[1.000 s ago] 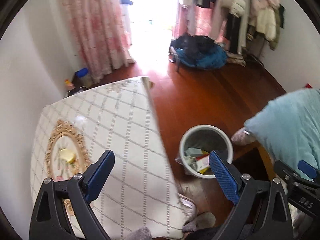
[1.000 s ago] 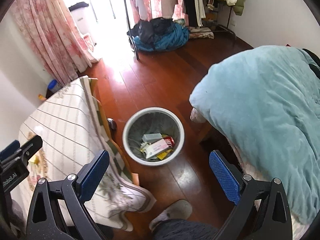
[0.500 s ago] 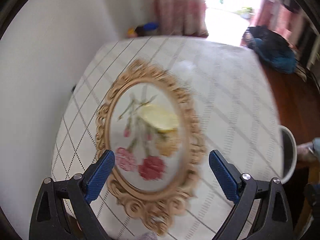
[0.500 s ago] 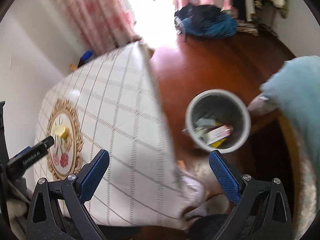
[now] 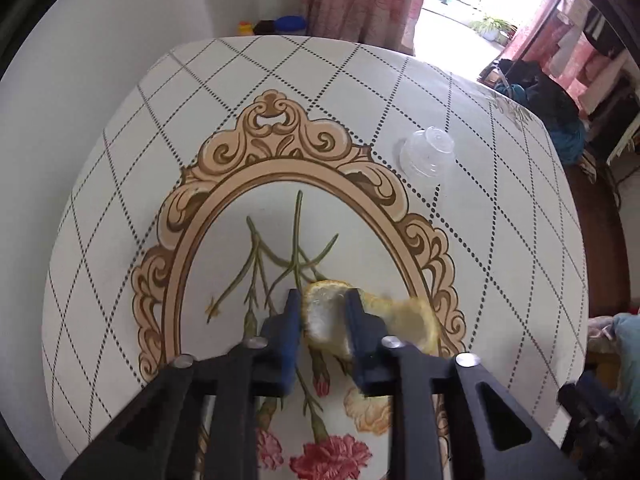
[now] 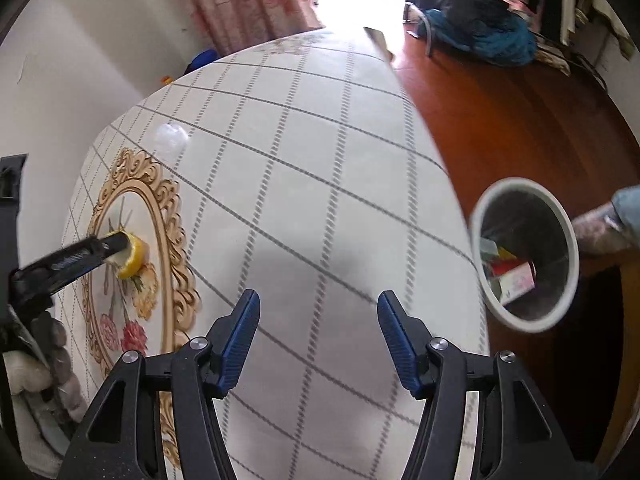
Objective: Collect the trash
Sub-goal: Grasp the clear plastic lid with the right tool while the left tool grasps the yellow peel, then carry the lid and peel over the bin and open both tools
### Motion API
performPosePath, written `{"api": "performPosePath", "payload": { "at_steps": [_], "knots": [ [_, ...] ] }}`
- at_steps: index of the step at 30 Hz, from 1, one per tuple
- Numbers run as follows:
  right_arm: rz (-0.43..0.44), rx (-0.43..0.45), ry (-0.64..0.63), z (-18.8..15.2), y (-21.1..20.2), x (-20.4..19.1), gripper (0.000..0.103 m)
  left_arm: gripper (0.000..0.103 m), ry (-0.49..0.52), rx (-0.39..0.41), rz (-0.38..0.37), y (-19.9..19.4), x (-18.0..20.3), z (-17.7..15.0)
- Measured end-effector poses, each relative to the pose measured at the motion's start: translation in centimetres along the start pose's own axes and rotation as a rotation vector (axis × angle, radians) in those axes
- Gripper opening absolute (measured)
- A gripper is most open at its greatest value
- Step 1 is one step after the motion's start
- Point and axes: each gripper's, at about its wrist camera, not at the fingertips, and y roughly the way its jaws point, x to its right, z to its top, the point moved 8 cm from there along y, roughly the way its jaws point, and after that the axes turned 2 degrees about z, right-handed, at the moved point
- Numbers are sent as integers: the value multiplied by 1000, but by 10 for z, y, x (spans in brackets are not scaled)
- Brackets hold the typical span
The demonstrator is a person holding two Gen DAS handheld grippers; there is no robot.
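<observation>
A yellow piece of fruit peel (image 5: 326, 314) lies on the table's floral medallion, and my left gripper (image 5: 322, 312) is closing on it, its blue pads pressed against both sides. The right wrist view shows the same grip from the side: peel (image 6: 134, 258) and left gripper (image 6: 116, 246) at the far left. My right gripper (image 6: 318, 316) hovers over the checked tablecloth (image 6: 320, 168), its jaws closing with nothing between them. A clear plastic cup (image 5: 427, 153) lies overturned beyond the medallion. The white trash bin (image 6: 570, 264) stands on the floor to the right, holding several wrappers.
The white wall runs close along the table's left side. Red-brown wooden floor (image 6: 520, 112) lies right of the table, with a pile of dark and blue clothes (image 6: 480, 28) farther back. Pink curtains (image 5: 360, 0) hang behind. A blue blanket's edge (image 6: 628, 208) shows beside the bin.
Both grippers swung from over the bin to over the table and came down. The left gripper shut onto the yellow peel. The right gripper's jaws narrowed.
</observation>
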Motion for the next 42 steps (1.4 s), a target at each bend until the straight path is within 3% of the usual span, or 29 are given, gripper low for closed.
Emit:
{"api": "performPosePath", "payload": {
  "at_steps": [4, 9, 13, 21, 23, 25, 30, 35, 42],
  "knots": [
    [36, 11, -68, 39, 7, -31, 64, 6, 11, 43, 8, -11, -7, 5],
    [88, 27, -154, 94, 27, -81, 64, 5, -49, 124, 150, -20, -57, 22],
    [64, 16, -240, 132, 63, -128, 64, 5, -83, 125, 202, -14, -86, 30],
    [32, -40, -314, 141, 117, -165, 64, 5, -75, 140, 213, -4, -93, 35],
    [7, -7, -342, 142, 116, -169, 47, 5, -69, 143, 210, -10, -86, 38],
    [3, 1, -358, 141, 116, -171, 43, 5, -61, 147, 200, -14, -83, 39],
    [14, 30, -341, 138, 96, -159, 42, 5, -29, 184, 179, -41, -68, 35],
    [49, 89, -300, 129, 43, -138, 42, 5, 0, 227, 142, -77, -46, 34],
    [79, 186, -237, 113, -43, -89, 42, 5, 78, 315, 61, -152, 14, 25]
  ]
}}
